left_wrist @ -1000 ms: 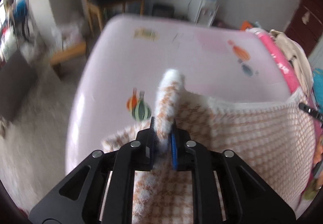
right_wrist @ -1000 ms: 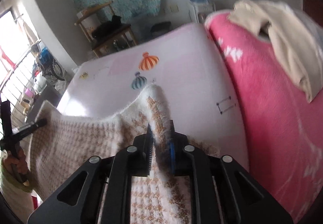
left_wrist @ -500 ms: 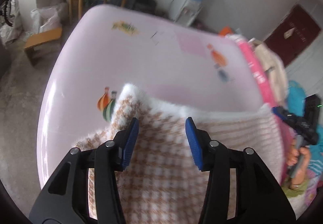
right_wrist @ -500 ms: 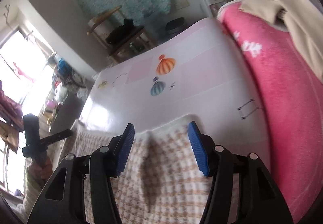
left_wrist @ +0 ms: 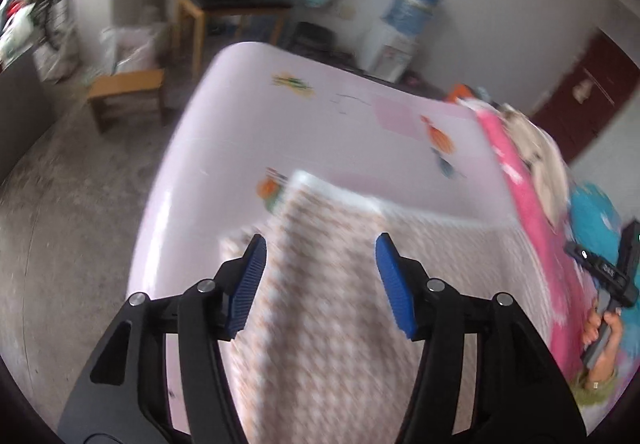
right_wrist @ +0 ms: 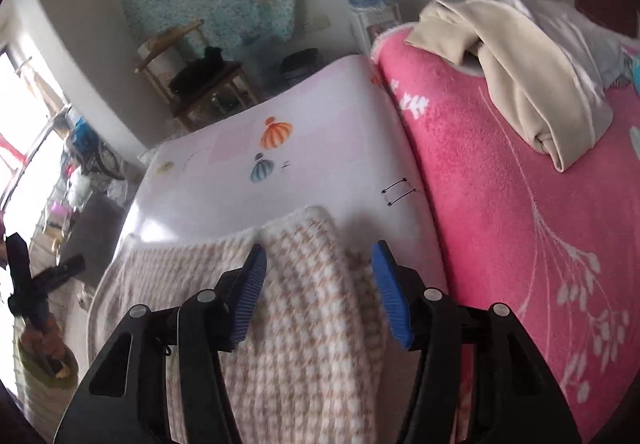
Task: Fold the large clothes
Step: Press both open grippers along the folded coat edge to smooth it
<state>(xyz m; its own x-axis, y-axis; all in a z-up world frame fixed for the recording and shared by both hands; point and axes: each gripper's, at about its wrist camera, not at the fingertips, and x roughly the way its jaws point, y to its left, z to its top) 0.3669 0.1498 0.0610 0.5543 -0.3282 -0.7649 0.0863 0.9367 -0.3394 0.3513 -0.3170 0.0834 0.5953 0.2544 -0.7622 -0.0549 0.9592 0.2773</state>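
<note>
Checked knit garment (left_wrist: 320,284) lies below open left gripper (left_wrist: 318,268) — untouched.

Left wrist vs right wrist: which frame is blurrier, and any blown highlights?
Left wrist view: motion blur smears the checked garment and the room; gripper fingers sharp. Right wrist view: crisper, weave of the garment mostly readable; window at left blown out, glare on the pale sheet.

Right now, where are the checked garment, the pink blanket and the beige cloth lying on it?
checked garment (right_wrist: 320,308): right wrist view, fabric between the tool's fingers.
pink blanket (right_wrist: 500,228): right wrist view, open pink middle.
beige cloth (right_wrist: 532,84): right wrist view, folded middle.
</note>
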